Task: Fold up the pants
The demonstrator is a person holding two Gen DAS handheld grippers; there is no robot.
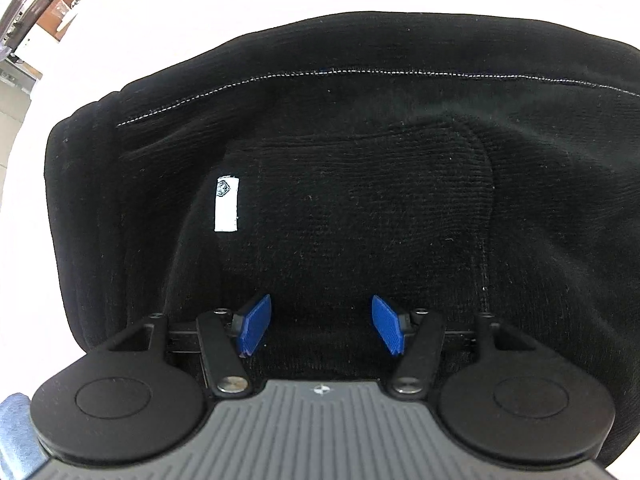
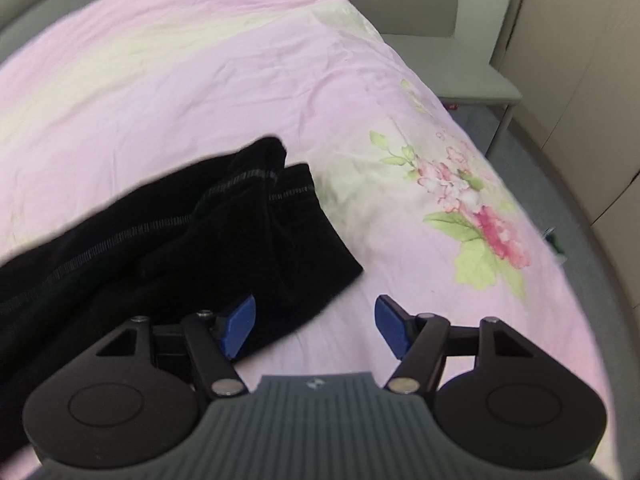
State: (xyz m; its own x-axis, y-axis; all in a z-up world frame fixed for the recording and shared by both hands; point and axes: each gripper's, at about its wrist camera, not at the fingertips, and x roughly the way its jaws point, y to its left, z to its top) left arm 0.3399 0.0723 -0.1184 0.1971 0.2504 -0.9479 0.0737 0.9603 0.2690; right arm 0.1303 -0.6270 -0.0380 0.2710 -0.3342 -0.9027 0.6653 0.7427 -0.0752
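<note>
The black pants (image 1: 360, 184) fill the left wrist view, waist end up, with a white label (image 1: 227, 205) and a line of pale stitching across the band. My left gripper (image 1: 321, 326) hangs open and empty just above the fabric. In the right wrist view the pants (image 2: 168, 248) lie bunched on the bed, the two hems at the upper right. My right gripper (image 2: 316, 330) is open and empty, its left finger over the cloth edge, its right finger over bare sheet.
The bed has a pink sheet (image 2: 200, 80) with a flower print (image 2: 480, 216) near its right edge. A grey chair (image 2: 440, 40) stands beyond the bed's far right corner. Furniture shows at the far left (image 1: 36, 12) in the left wrist view.
</note>
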